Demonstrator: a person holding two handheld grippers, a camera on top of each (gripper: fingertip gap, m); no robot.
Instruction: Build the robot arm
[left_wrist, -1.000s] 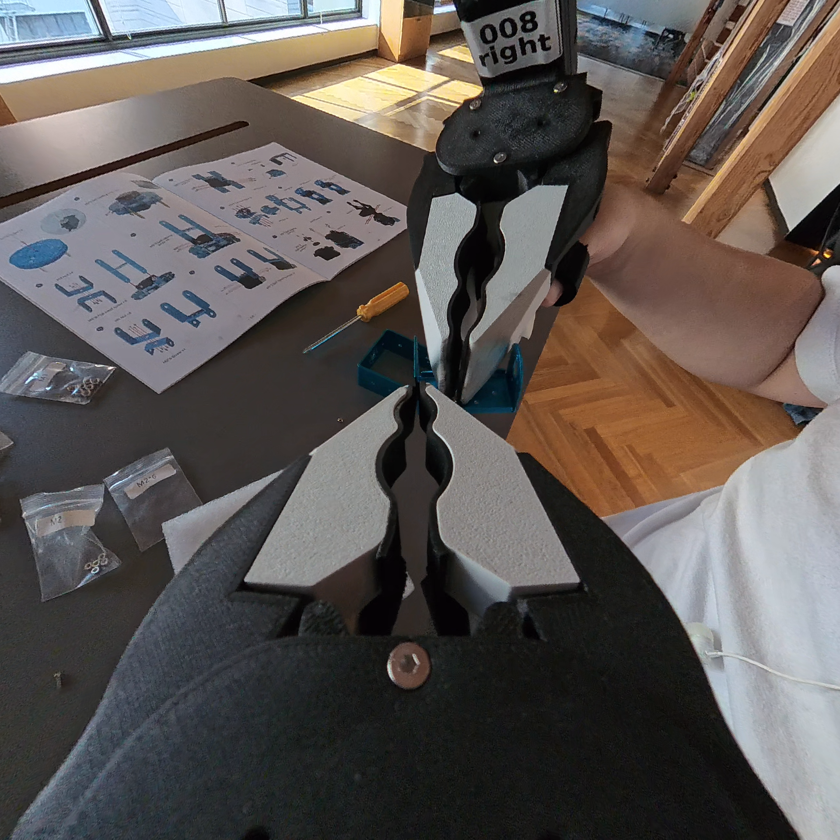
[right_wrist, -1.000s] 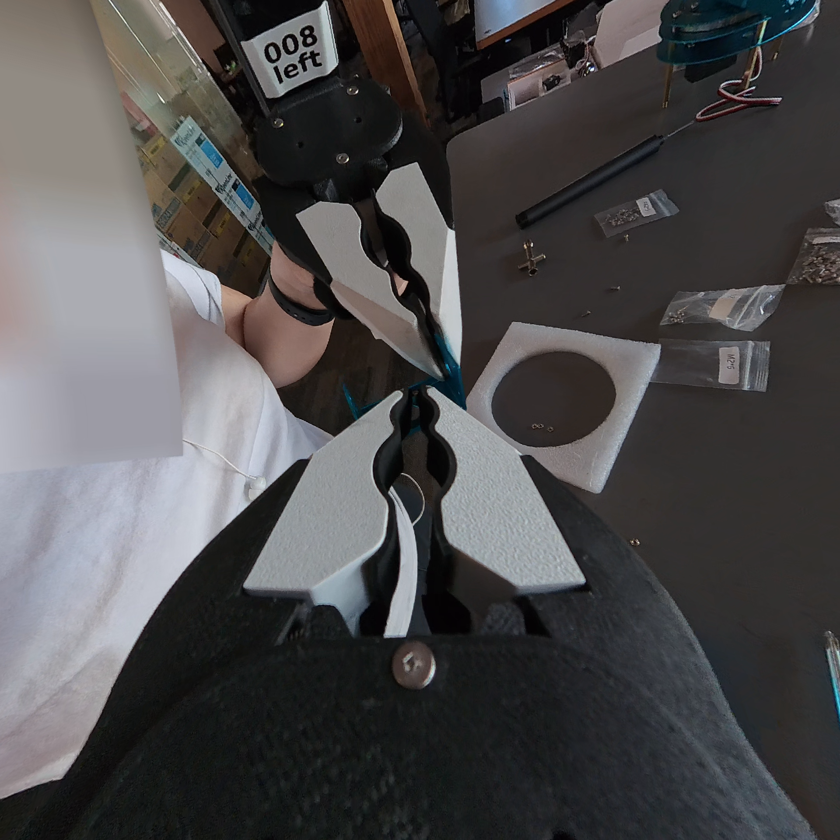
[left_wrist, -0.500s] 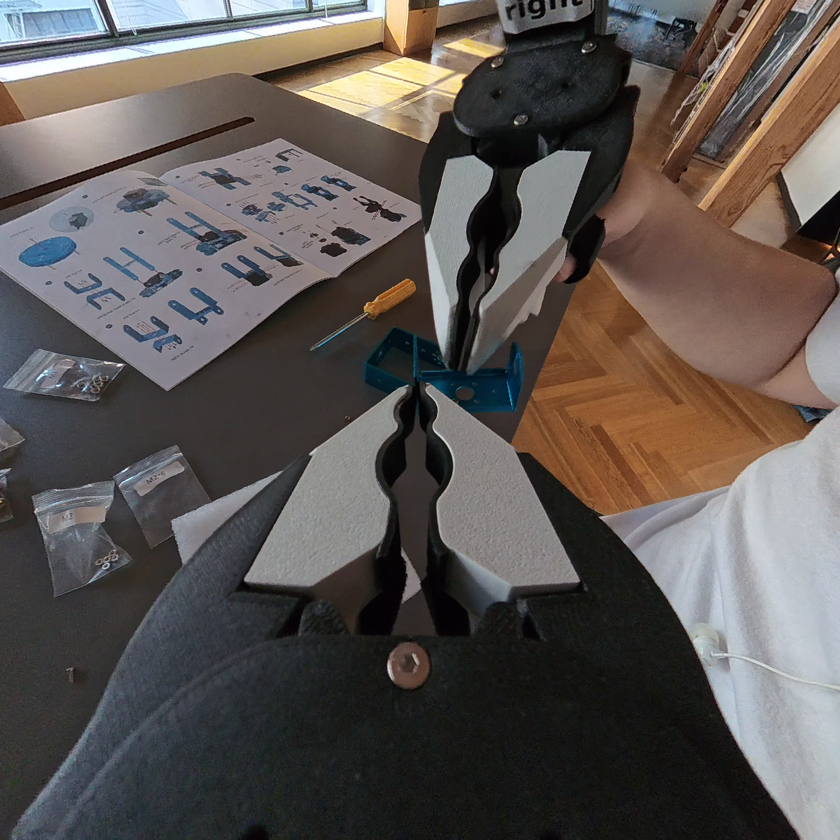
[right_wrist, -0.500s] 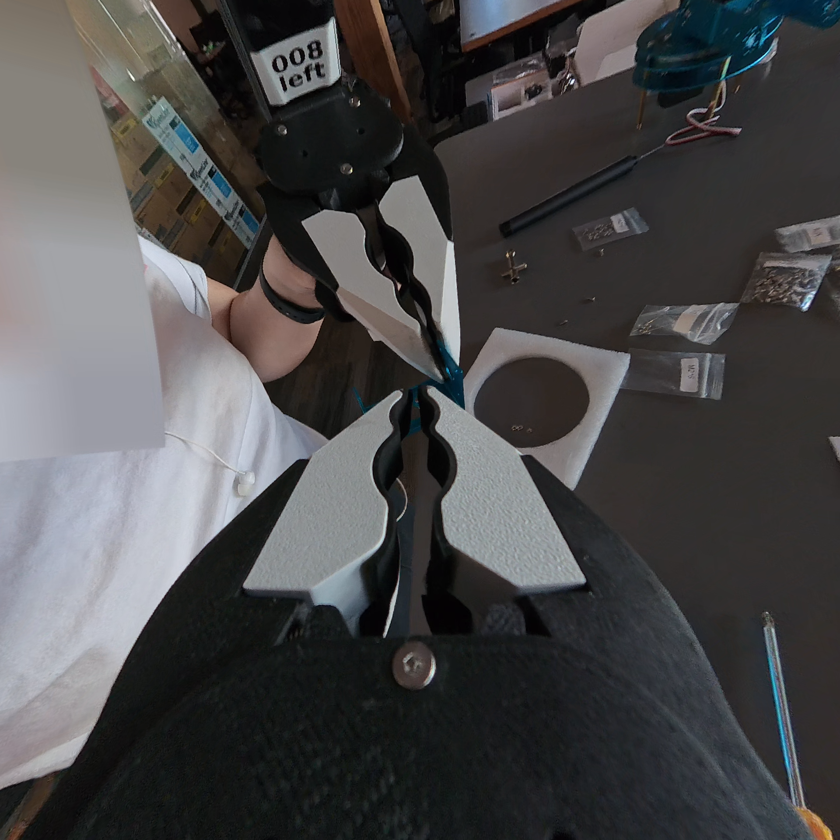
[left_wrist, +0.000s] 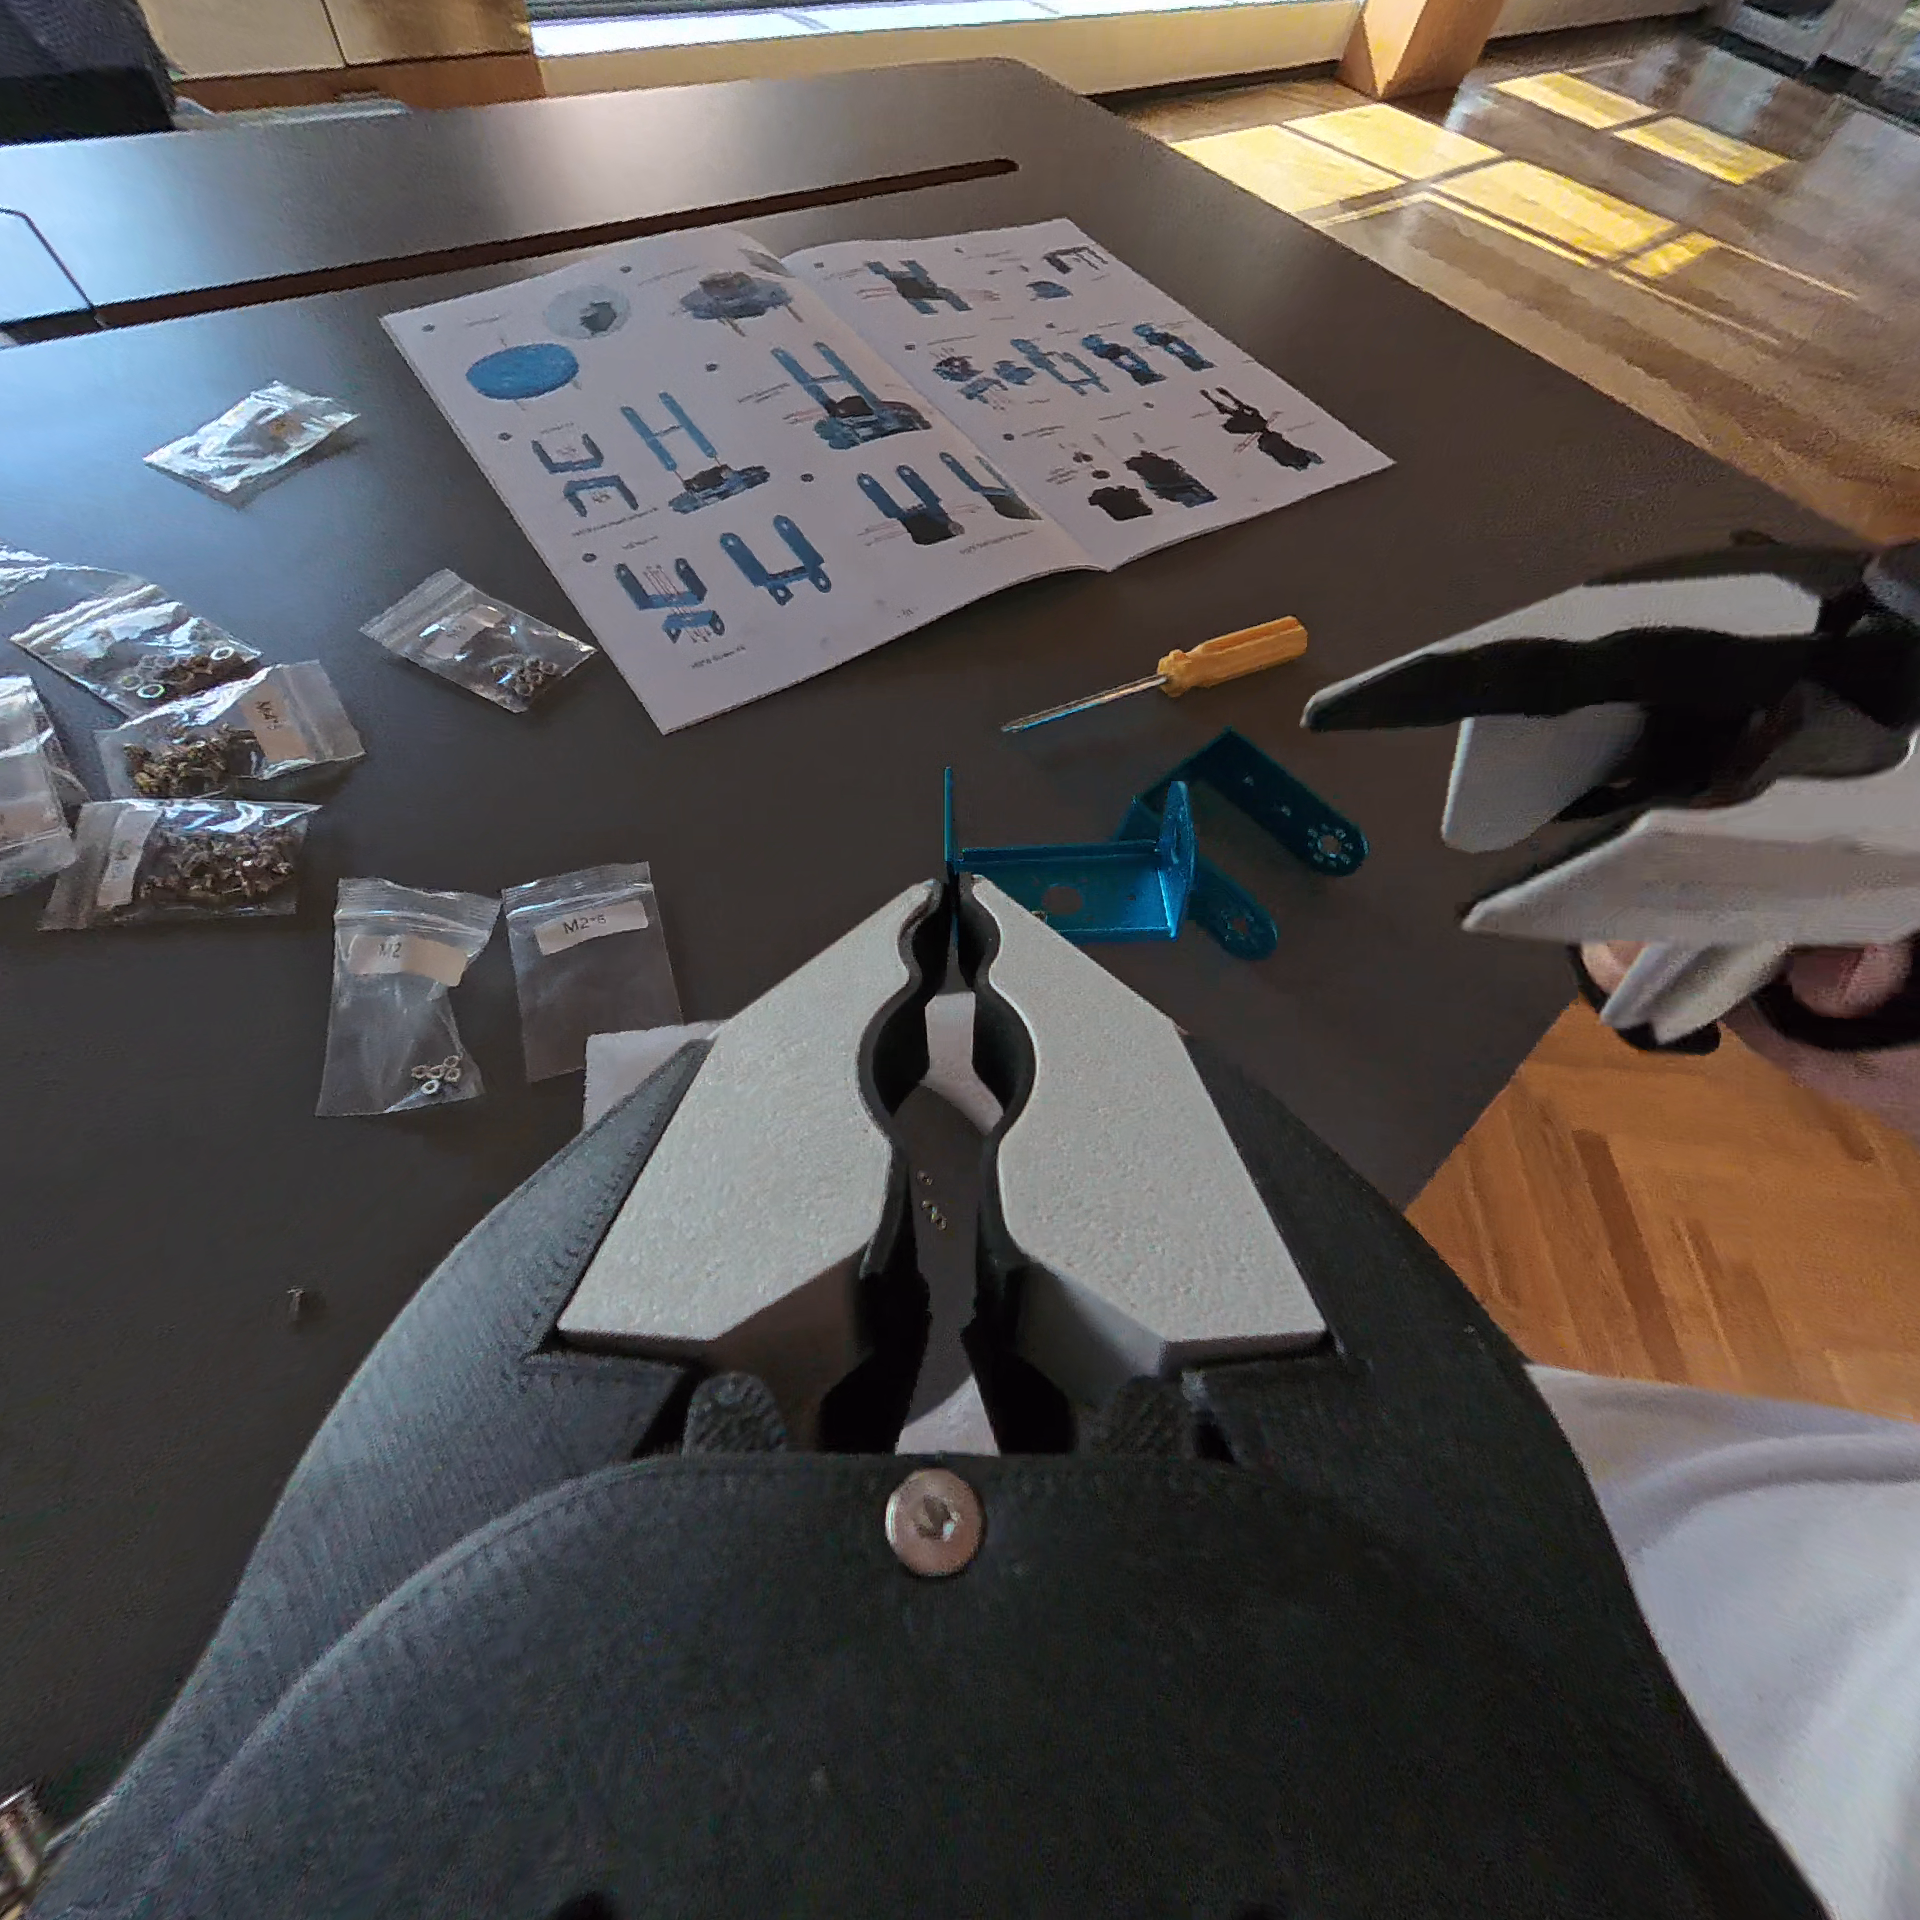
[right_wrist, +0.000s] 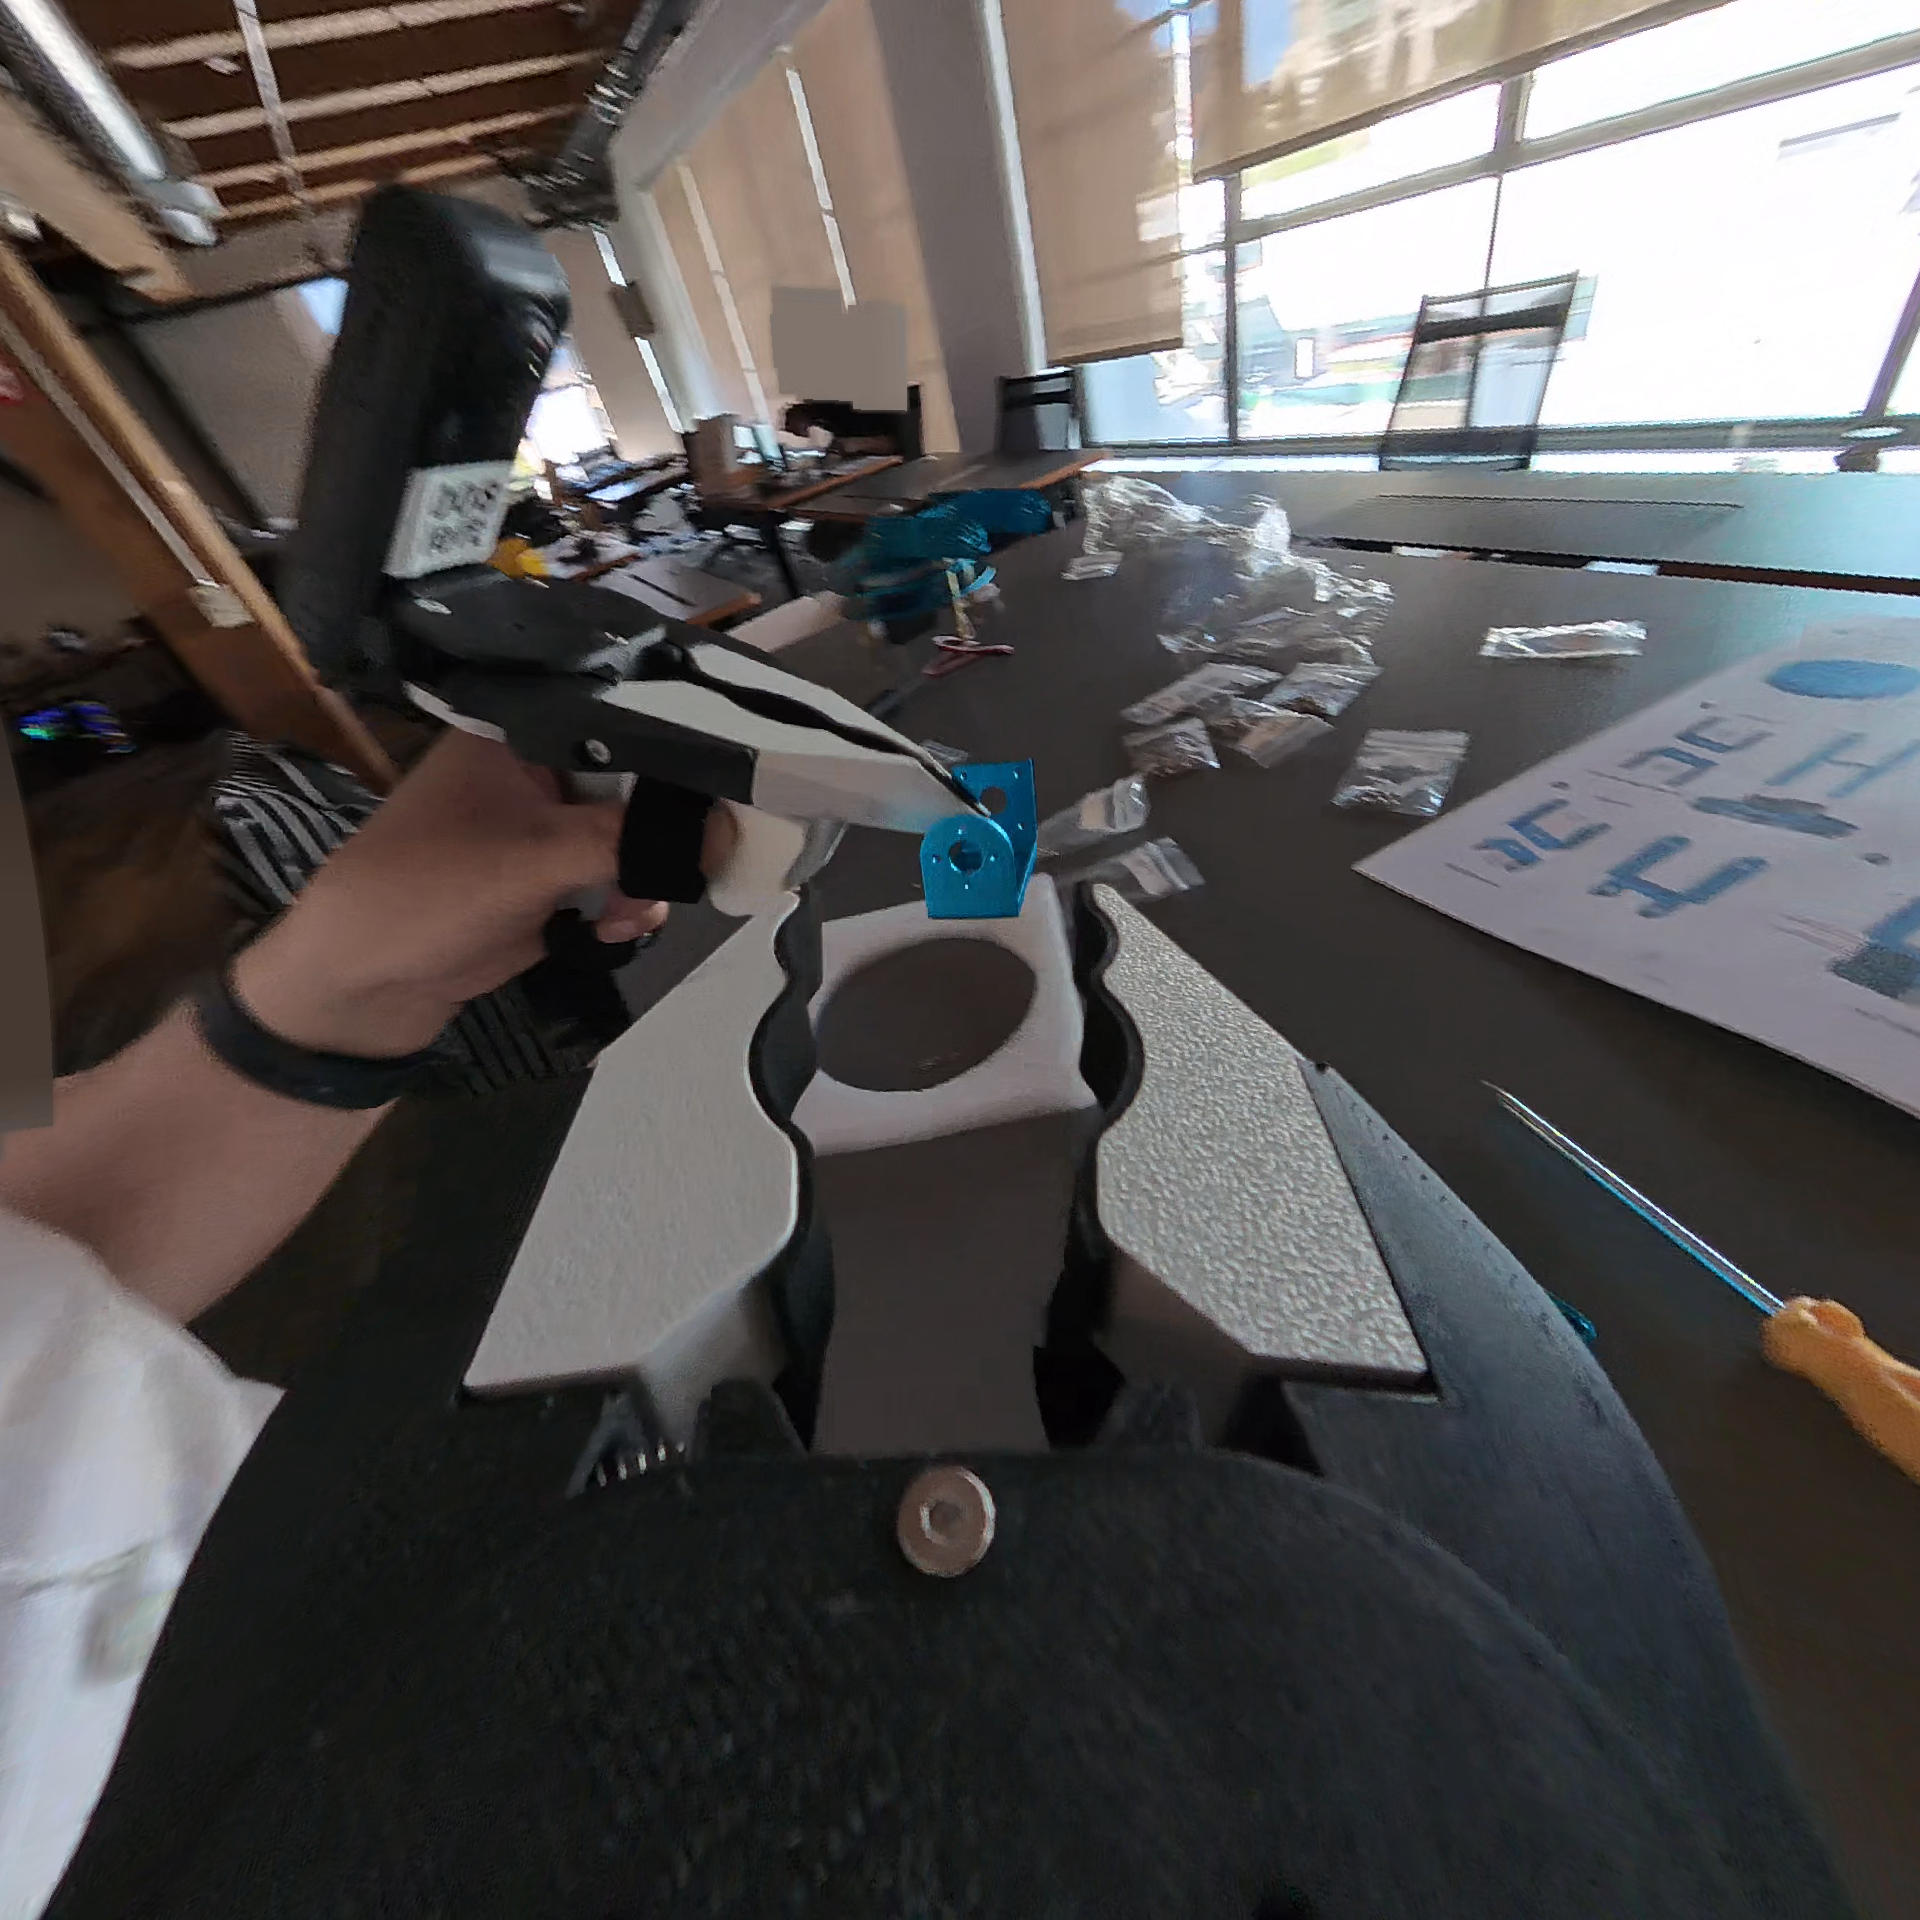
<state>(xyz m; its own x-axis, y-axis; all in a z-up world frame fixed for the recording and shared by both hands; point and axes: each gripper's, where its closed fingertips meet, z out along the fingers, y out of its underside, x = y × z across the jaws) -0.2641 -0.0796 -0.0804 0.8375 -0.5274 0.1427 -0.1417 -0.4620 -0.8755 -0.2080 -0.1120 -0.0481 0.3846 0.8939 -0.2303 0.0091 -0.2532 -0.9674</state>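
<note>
Black grippers, grey fingers (left_wrist: 790, 1132); white sleeves.

Bare dark table (left_wrist: 810, 790) between booklet (left_wrist: 883, 436) and blue brackets (left_wrist: 1236, 842); screwdriver (left_wrist: 1174, 670) across it; bags (left_wrist: 395, 997) crowding the left; foam square (right_wrist: 935, 997) nearer.

Open manual (left_wrist: 862, 447), orange screwdriver (left_wrist: 1174, 670), bagged hardware (left_wrist: 187, 758), perhaps screws, on table (left_wrist: 727, 790).

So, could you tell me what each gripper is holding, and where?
The left gripper pinches the blue bracket by its upright flange edge; the right gripper holds nothing.
</note>
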